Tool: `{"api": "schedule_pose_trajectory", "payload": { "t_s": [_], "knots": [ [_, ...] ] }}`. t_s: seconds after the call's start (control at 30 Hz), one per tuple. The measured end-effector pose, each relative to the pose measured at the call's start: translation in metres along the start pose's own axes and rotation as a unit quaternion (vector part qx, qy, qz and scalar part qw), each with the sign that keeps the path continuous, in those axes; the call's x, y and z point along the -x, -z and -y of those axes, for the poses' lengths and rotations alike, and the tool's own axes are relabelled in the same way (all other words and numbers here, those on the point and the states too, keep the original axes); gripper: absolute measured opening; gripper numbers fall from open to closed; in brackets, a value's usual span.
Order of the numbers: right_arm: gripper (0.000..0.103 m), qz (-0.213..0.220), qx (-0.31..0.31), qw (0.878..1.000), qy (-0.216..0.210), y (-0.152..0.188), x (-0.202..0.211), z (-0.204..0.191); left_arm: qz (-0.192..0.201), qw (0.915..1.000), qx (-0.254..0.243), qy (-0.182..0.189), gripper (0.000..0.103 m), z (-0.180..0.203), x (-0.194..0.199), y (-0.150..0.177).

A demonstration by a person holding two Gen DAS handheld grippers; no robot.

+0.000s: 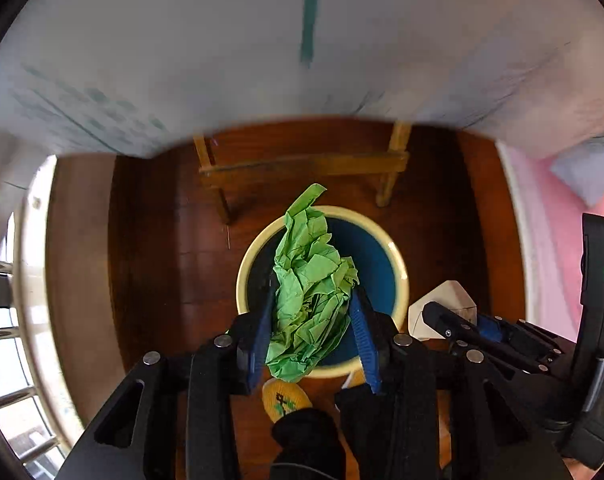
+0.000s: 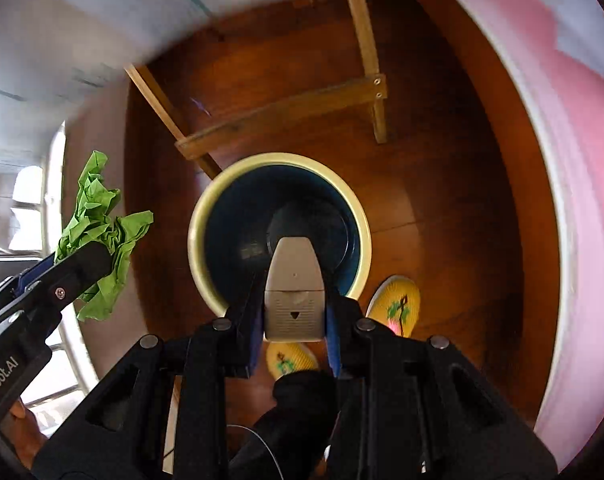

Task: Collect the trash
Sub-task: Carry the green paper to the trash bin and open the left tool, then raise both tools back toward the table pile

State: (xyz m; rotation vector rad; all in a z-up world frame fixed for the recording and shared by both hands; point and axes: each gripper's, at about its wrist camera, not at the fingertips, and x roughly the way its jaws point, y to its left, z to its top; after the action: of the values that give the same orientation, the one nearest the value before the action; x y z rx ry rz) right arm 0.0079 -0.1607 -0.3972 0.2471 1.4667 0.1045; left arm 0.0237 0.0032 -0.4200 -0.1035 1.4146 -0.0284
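Nearest the cameras, the left tool (image 1: 313, 320) is clamped on a crumpled green paper (image 1: 311, 284), and the right tool (image 2: 294, 300) is clamped on a small grey carton (image 2: 294, 292). Both are held above a round bin (image 2: 206, 208) with a cream rim and dark blue inside, standing on the dark wooden floor (image 2: 441, 168). Two yellow patterned slippers (image 2: 393, 304) rest on the floor just beside the bin's near side. Beyond the bin stands a wooden frame (image 2: 286, 108) of legs and crossbar under a white surface (image 1: 222, 60). Pink bedding (image 2: 573, 160) lies along the right.
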Motion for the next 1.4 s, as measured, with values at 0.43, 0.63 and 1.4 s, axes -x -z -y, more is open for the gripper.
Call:
{"api": "schedule_pose_trajectory", "payload": {
  "t_s": [0.43, 0.63, 1.4],
  "knots": [
    [0.042, -0.005, 0.013, 0.999, -0.034, -0.042, -0.056, 0.012, -0.006, 0.9985, 0.003, -0.054, 0.09, -0.013, -0.05, -0.012],
    [0.041, 0.016, 0.03, 0.999, -0.026, -0.048, -0.041, -0.005, 0.016, 0.9979, 0.009, -0.062, 0.09, -0.015, -0.019, -0.017],
    [0.041, 0.119, 0.017, 0.992, -0.039, -0.016, 0.247, -0.046, 0.14, 0.9879, -0.067, -0.007, 0.09, 0.03, 0.296, -0.035]
  ]
}}
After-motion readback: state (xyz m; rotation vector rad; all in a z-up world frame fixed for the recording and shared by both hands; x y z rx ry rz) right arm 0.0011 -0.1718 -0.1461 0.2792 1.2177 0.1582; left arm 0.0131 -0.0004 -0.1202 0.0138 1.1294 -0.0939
